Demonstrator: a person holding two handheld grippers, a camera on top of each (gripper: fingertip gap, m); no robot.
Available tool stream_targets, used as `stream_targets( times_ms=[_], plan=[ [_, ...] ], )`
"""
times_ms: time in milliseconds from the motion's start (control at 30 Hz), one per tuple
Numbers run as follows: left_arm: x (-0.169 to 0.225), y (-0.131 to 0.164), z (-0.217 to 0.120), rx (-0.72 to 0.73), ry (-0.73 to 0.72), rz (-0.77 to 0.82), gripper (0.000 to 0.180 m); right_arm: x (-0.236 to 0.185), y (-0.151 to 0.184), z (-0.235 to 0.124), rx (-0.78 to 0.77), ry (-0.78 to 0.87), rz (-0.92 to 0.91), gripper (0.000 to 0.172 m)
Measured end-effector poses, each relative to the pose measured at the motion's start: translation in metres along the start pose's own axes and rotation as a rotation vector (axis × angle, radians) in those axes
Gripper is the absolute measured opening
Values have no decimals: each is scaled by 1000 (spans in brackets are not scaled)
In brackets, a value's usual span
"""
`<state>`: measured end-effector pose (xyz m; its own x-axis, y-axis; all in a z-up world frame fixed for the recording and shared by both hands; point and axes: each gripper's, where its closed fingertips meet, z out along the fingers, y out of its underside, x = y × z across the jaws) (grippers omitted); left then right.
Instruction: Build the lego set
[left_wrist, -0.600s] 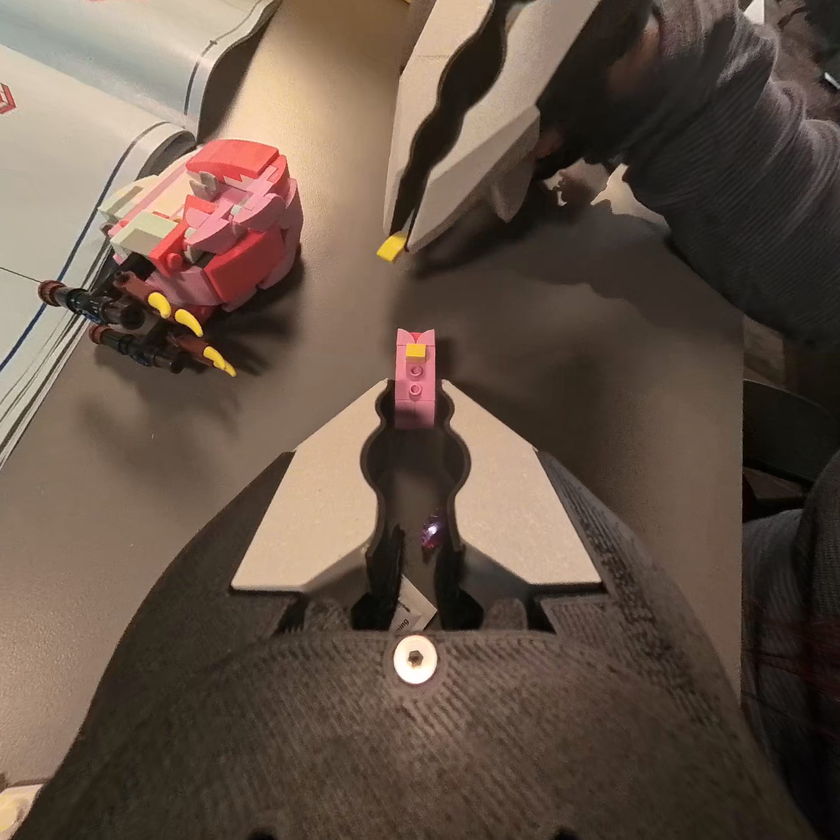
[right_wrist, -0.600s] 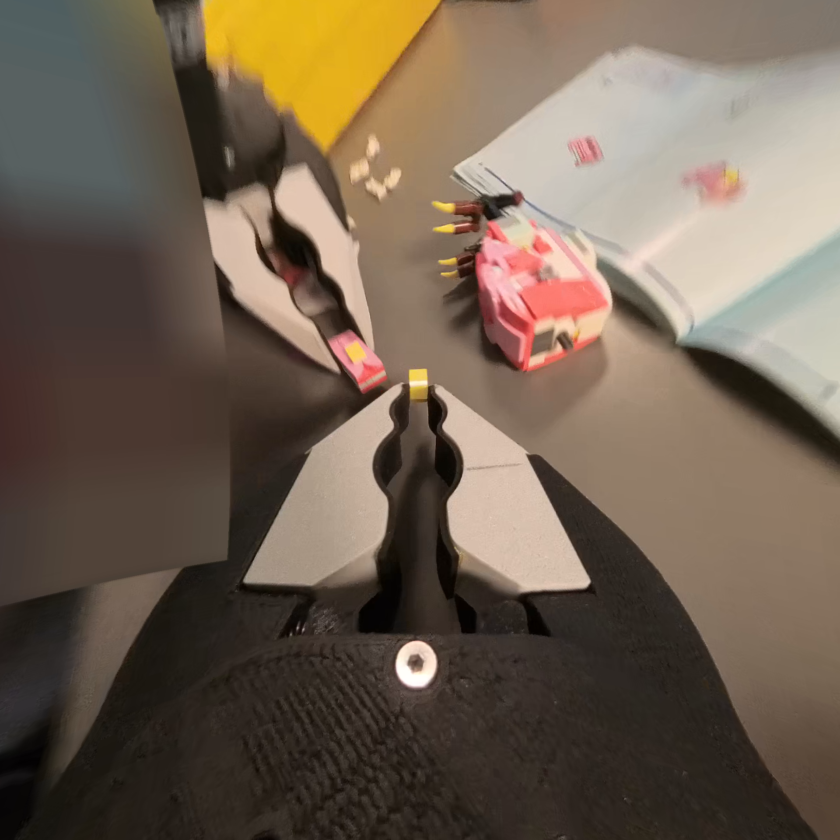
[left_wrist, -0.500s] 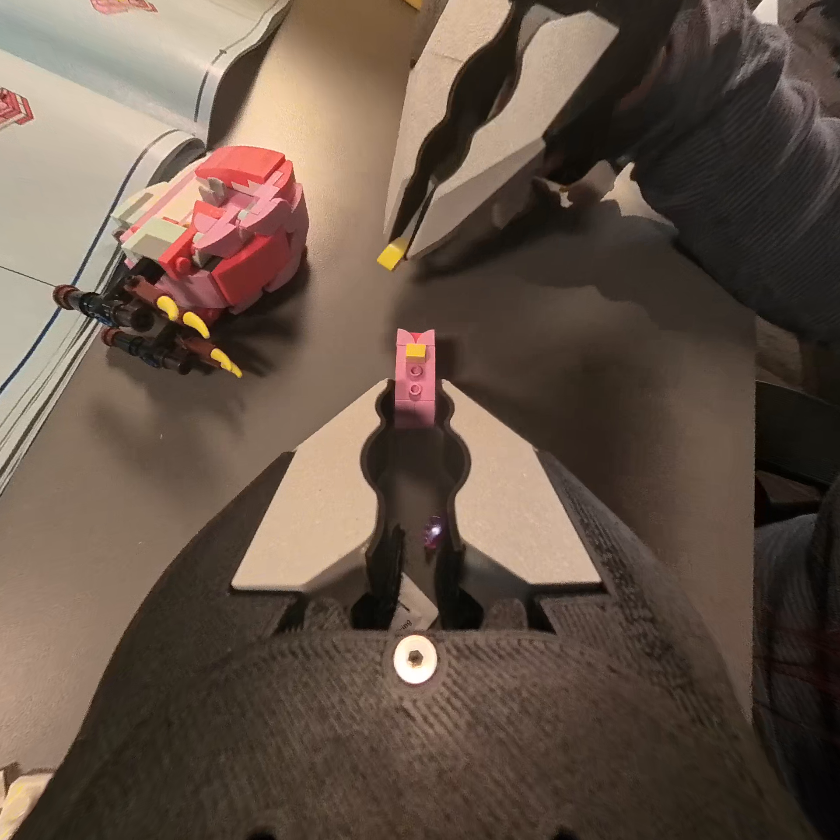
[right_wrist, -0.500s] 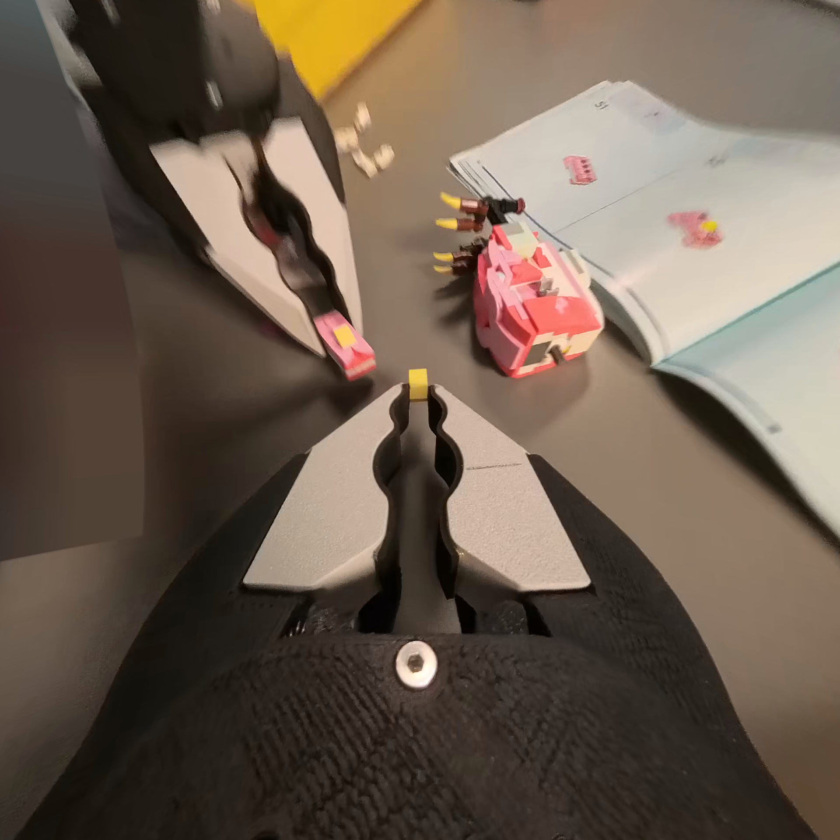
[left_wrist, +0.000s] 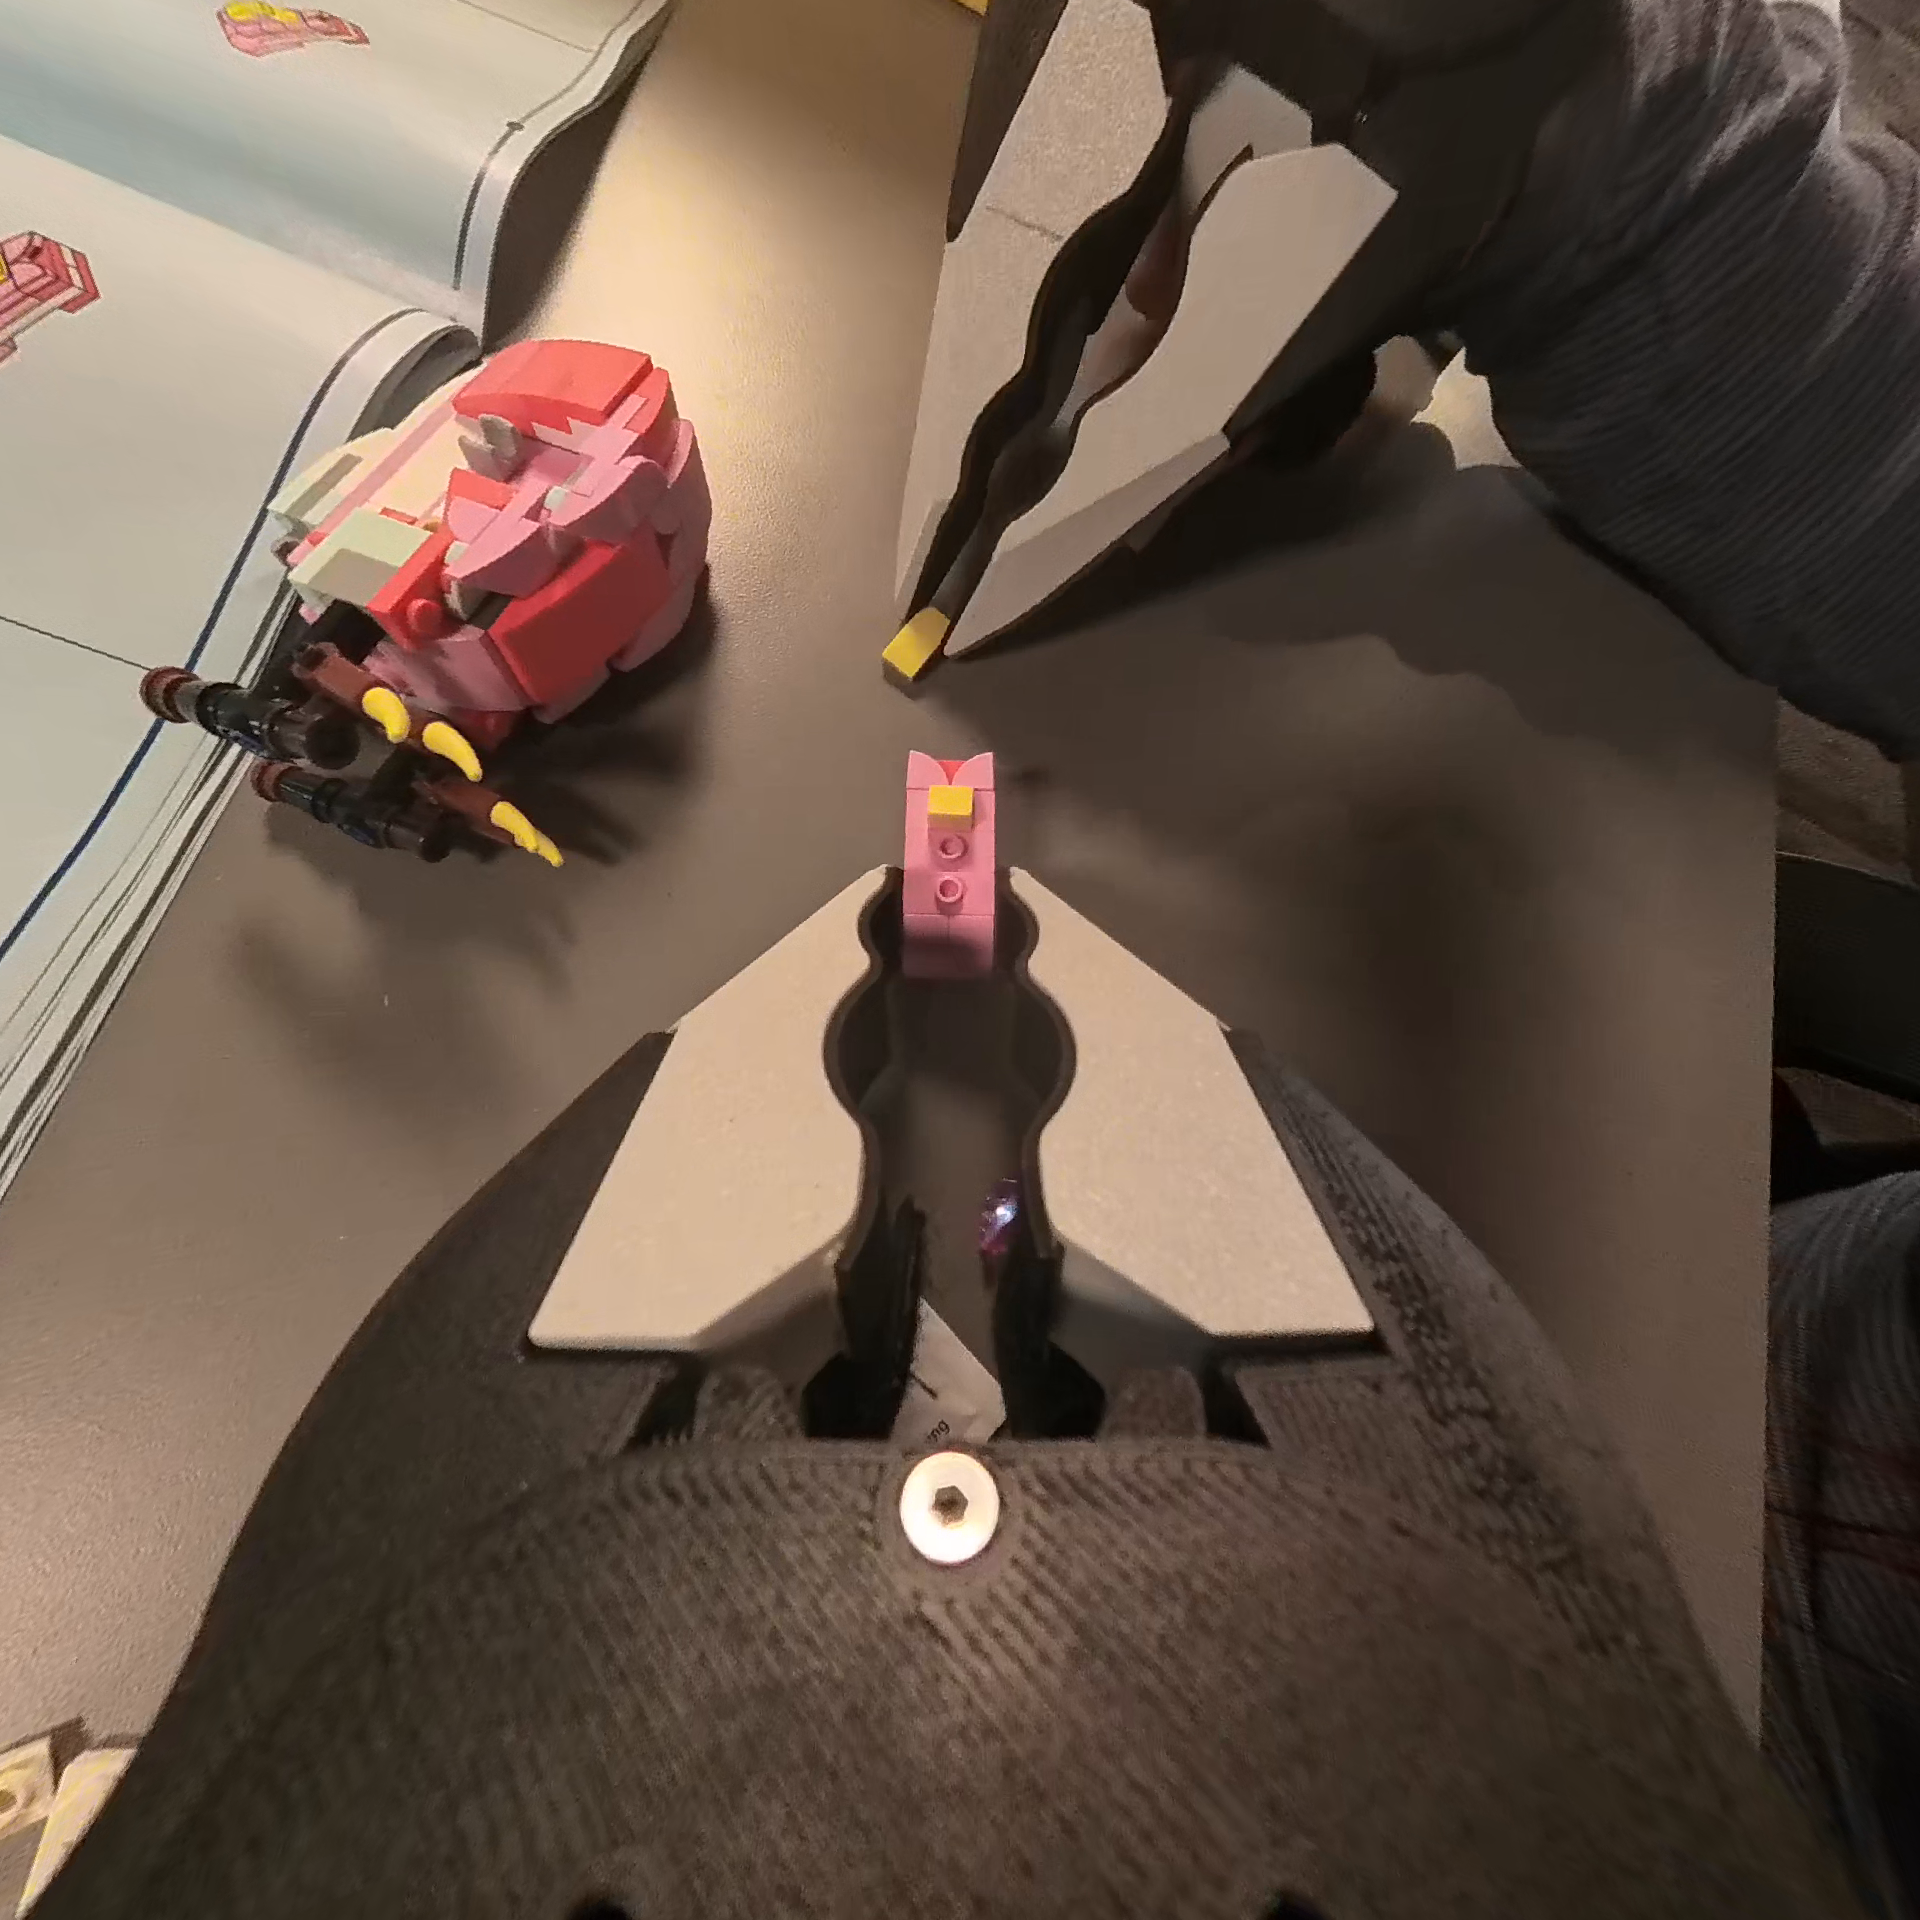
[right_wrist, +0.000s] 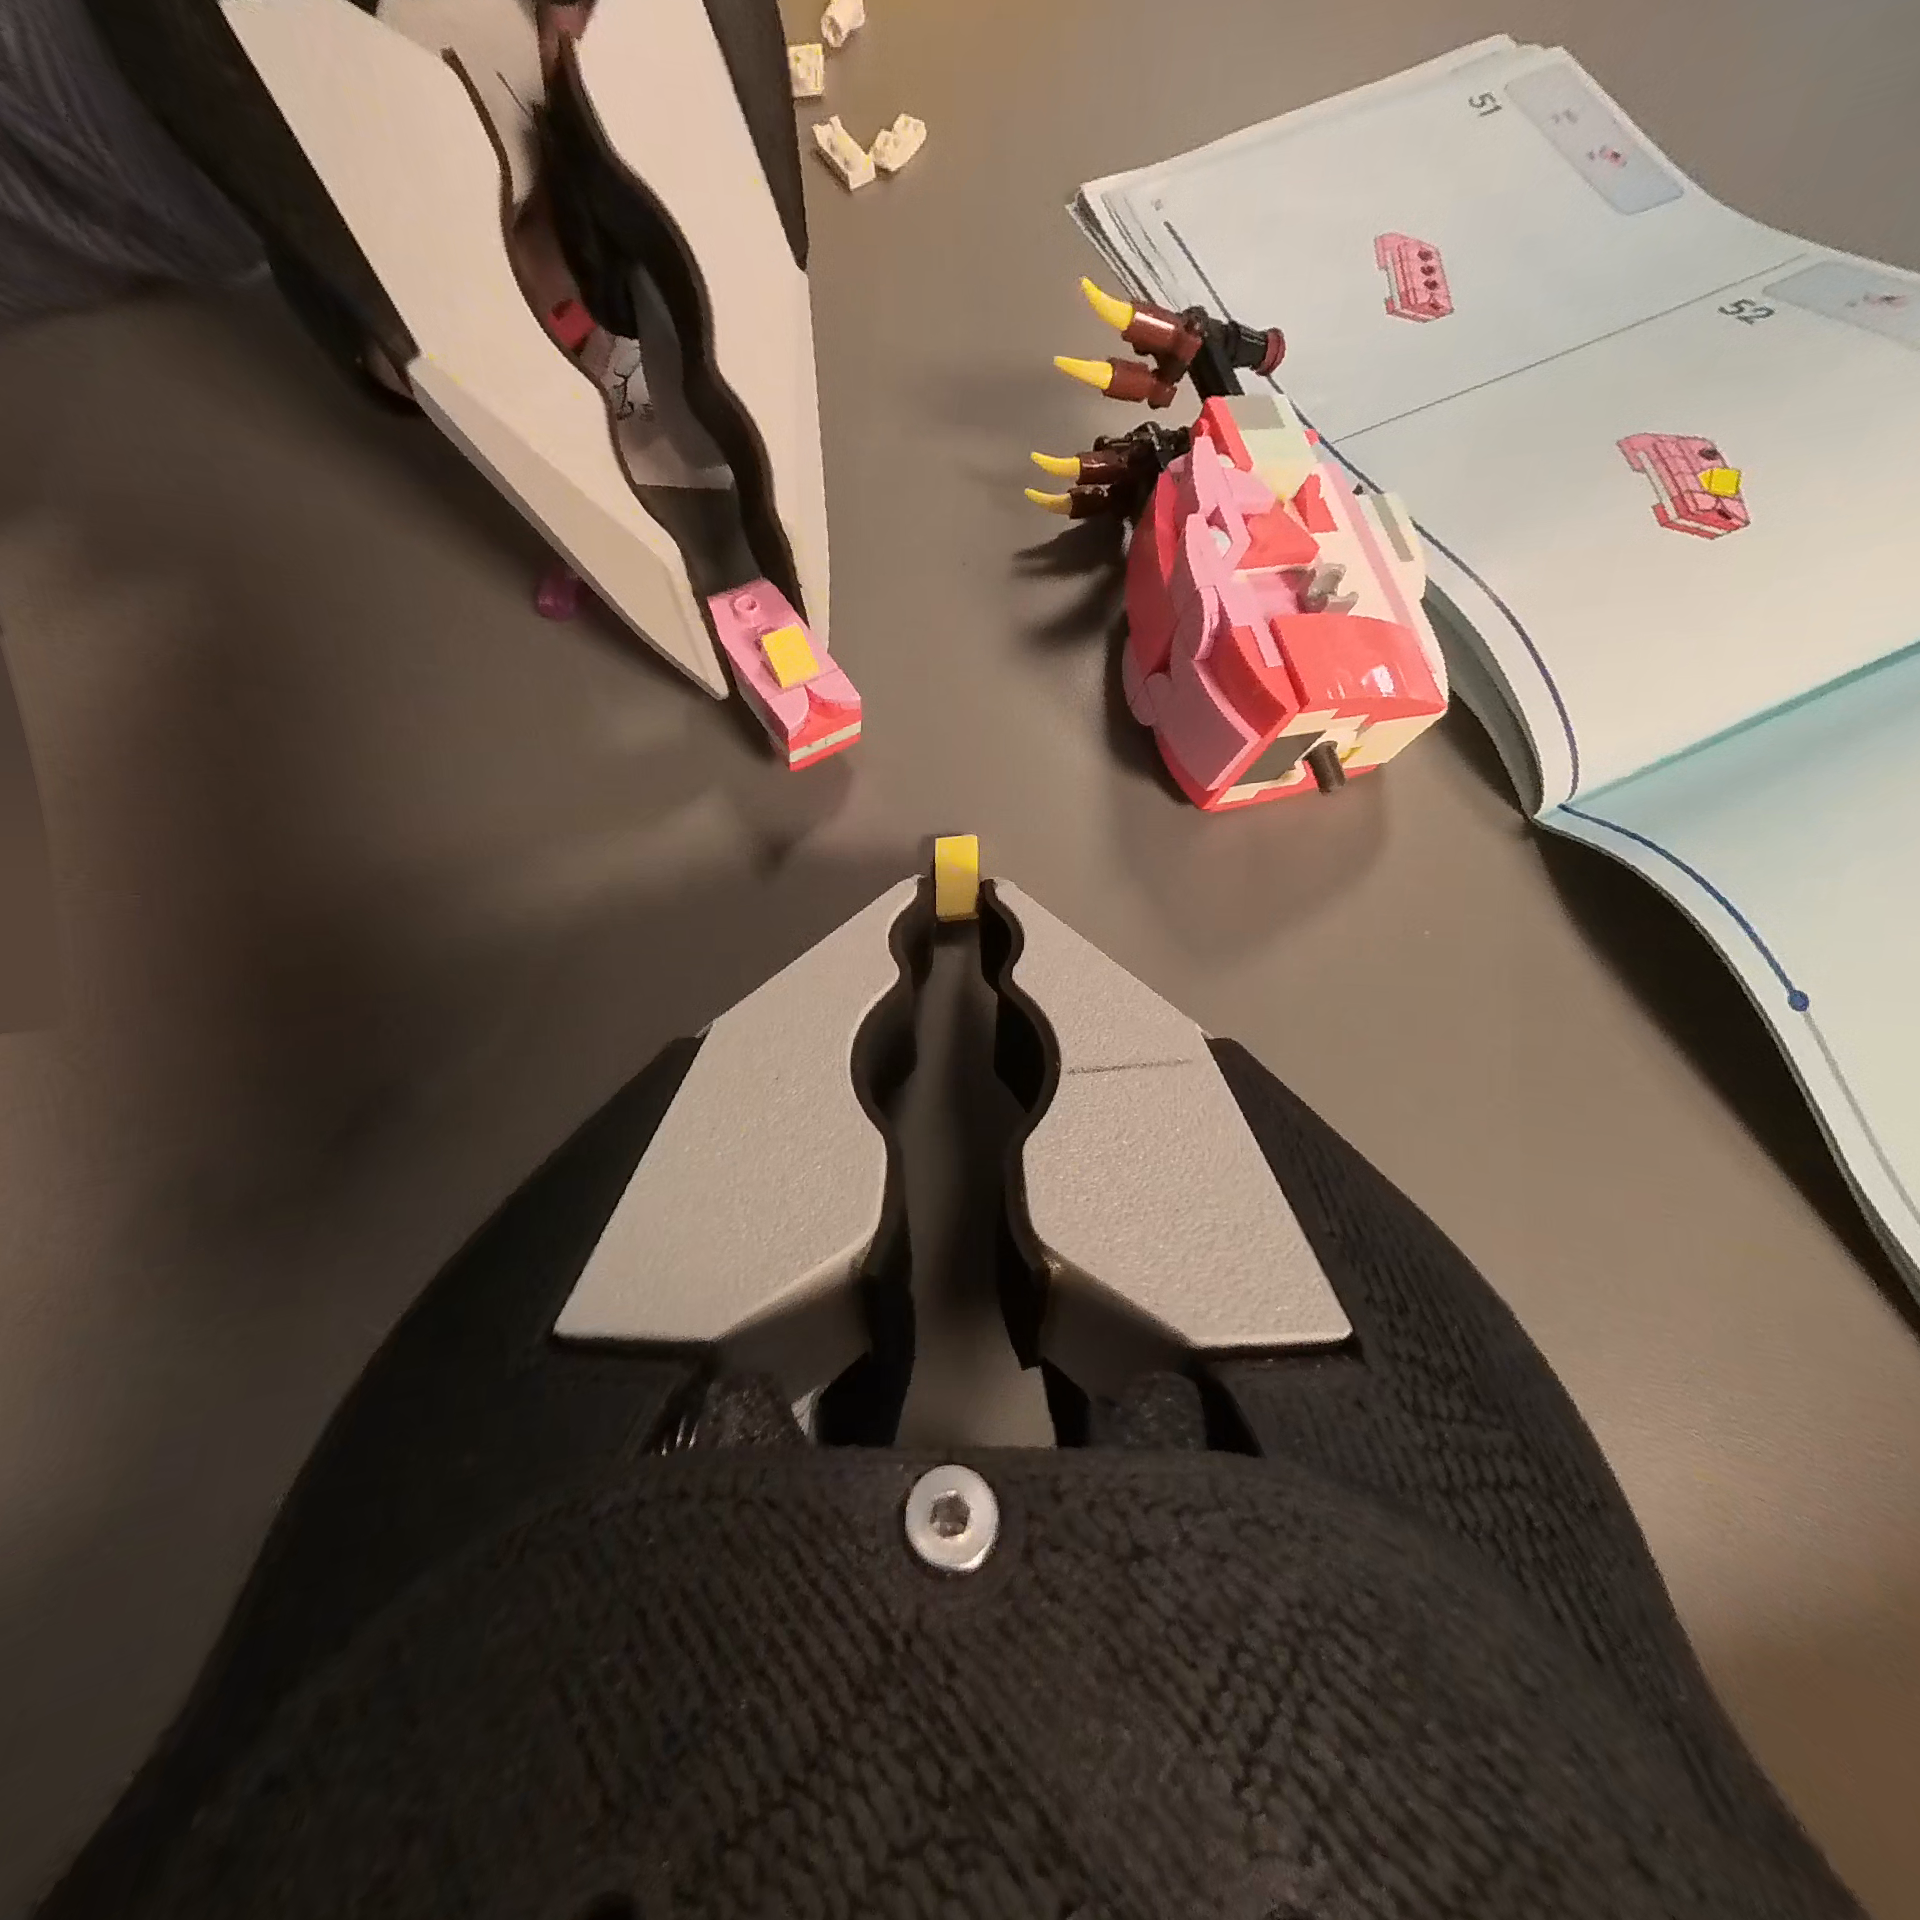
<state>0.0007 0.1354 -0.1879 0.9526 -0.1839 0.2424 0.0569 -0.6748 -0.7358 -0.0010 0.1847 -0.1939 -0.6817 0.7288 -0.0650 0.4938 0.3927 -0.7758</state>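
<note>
Right gripper (right_wrist: 956, 883) drawn back, booklet (right_wrist: 1558, 343) with printed page numbers, unbranded bricks

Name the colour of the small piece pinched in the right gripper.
Yellow piece; the right wrist view shows it best.

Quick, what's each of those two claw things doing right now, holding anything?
Left gripper: closed on a small pink brick assembly with a yellow tile on top.
Right gripper: closed on a tiny yellow piece.
</note>
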Motion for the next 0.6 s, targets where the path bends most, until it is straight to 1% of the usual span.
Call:
stream_targets(
  times_ms=[167,300,400,467,500,533,600],
  plan=[
    [0,1,1,-4,1,2,16,-2,0,-1,-1,-6,-13,18],
    [0,0,0,-1,2,-1,16,-4,2,-3,-8,-24,-5,18],
    [-1,1,0,-4,-2,1,16,-17,2,-3,-11,-99,9,18],
    [-1,1,0,-9,-4,4,16,-31,-1,-1,-4,-172,-7,17],
    [-2,2,0,-15,-5,9,16,-34,-4,-1,9,-183,-20,17],
    [-1,3,0,-22,-3,15,16,-32,-8,-2,30,-170,-34,17],
    [0,5,0,-34,5,29,16,-24,-15,-2,77,-108,-75,26]
  ],
)
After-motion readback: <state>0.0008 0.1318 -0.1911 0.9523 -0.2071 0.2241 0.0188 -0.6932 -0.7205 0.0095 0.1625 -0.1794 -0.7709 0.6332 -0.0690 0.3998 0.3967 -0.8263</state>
